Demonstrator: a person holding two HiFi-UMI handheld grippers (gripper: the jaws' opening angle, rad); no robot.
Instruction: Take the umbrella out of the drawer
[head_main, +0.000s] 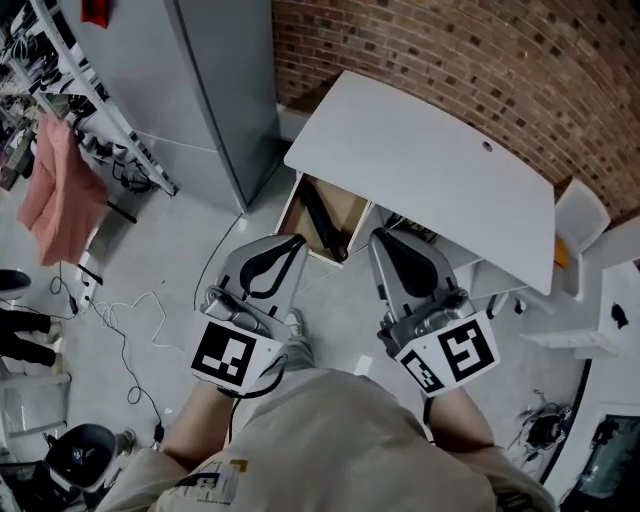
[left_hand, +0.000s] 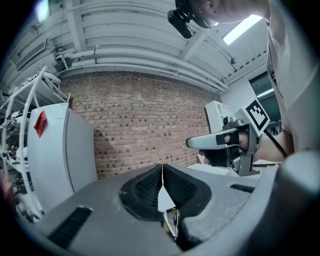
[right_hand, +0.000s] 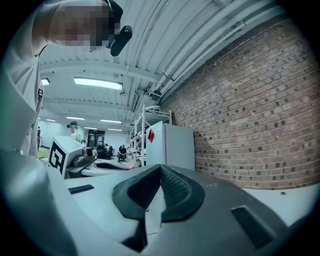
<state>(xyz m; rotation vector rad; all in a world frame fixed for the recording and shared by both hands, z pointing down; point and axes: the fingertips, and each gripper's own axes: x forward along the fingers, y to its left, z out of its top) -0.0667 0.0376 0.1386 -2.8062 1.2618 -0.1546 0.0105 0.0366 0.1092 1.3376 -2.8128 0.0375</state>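
While the umbrella (head_main: 322, 222) is lying in the pulled-out drawer (head_main: 350, 212) just ahead of the left gripper (head_main: 290, 242) and right gripper (head_main: 386, 236), only the head view is showing it; their own views are showing the brick wall (left_hand: 150, 130) beyond jaws pressed together on nothing.

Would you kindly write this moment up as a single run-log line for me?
left gripper: shut, empty | right gripper: shut, empty | umbrella: in open drawer, untouched

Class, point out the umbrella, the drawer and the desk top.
umbrella (head_main: 322, 222), head view, middle of its dark body.
drawer (head_main: 348, 210), head view, bare wooden floor.
desk top (head_main: 430, 160), head view, centre of its white surface.
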